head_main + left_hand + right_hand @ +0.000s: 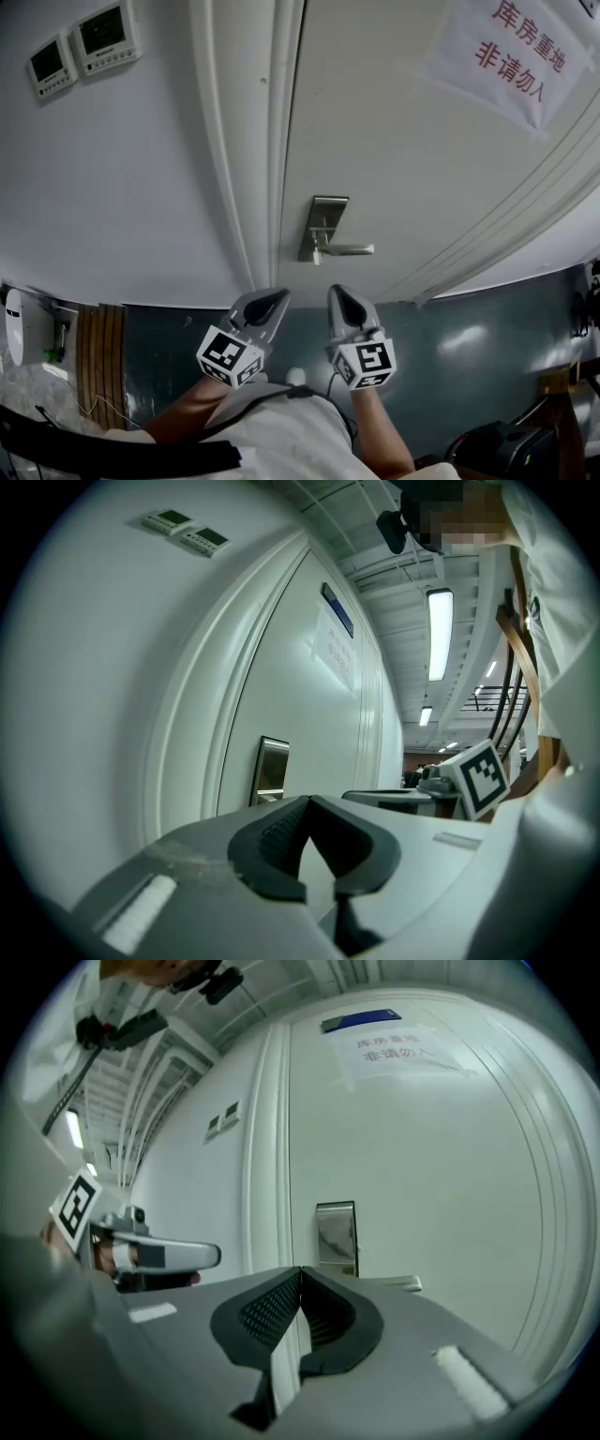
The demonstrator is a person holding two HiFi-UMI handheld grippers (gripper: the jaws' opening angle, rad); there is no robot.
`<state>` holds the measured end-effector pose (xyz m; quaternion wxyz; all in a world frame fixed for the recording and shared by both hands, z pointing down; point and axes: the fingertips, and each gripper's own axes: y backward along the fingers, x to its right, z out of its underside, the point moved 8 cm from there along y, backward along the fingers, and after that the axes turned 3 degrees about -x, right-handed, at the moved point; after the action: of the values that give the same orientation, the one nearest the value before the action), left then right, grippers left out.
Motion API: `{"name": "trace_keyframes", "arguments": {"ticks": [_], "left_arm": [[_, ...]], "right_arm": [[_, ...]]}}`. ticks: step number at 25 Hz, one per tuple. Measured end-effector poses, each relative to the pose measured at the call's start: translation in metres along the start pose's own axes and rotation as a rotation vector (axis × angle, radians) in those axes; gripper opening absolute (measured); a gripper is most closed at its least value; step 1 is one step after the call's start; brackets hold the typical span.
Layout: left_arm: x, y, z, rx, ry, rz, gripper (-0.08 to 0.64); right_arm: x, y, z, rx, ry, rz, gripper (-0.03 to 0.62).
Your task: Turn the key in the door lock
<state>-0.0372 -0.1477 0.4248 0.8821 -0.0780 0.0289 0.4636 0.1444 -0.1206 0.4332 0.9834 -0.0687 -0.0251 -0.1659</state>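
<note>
Lock lever [349, 249] horizontal, tip rightward; left gripper [279, 294] and right gripper [337, 291] closed, empty.

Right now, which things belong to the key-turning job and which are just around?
Job: door, lock plate, lever handle, left gripper, right gripper, both shut and empty. No key visible.
Around: paper sign, wall control panels.

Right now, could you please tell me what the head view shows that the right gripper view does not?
Only the head view: the dark floor and the person's forearms. Only the right gripper view: a blue plate above the paper notice, a ceiling light, and the right gripper's tongs meeting, shut. Both: the door, lock plate, lever handle, notice and left gripper.
</note>
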Motion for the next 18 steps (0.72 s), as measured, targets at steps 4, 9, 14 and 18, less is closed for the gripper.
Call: {"name": "trace_keyframes", "arguments": {"ticks": [4, 9, 14, 18], "left_arm": [[0.005, -0.001, -0.003, 0.005, -0.002, 0.009, 0.006], [0.013, 0.0, -0.007, 0.019, -0.002, 0.021, 0.005], [0.014, 0.004, -0.012, 0.036, -0.002, 0.019, 0.005], [0.013, 0.006, -0.012, 0.037, 0.002, 0.014, 0.005]], "right_arm": [[-0.008, 0.017, -0.015, 0.05, -0.052, -0.018, 0.009], [-0.013, 0.031, -0.016, 0.065, -0.112, -0.026, 0.009], [-0.016, 0.036, -0.017, 0.073, -0.142, -0.019, 0.008], [-0.019, 0.034, -0.016, 0.064, -0.145, -0.017, 0.008]]}}
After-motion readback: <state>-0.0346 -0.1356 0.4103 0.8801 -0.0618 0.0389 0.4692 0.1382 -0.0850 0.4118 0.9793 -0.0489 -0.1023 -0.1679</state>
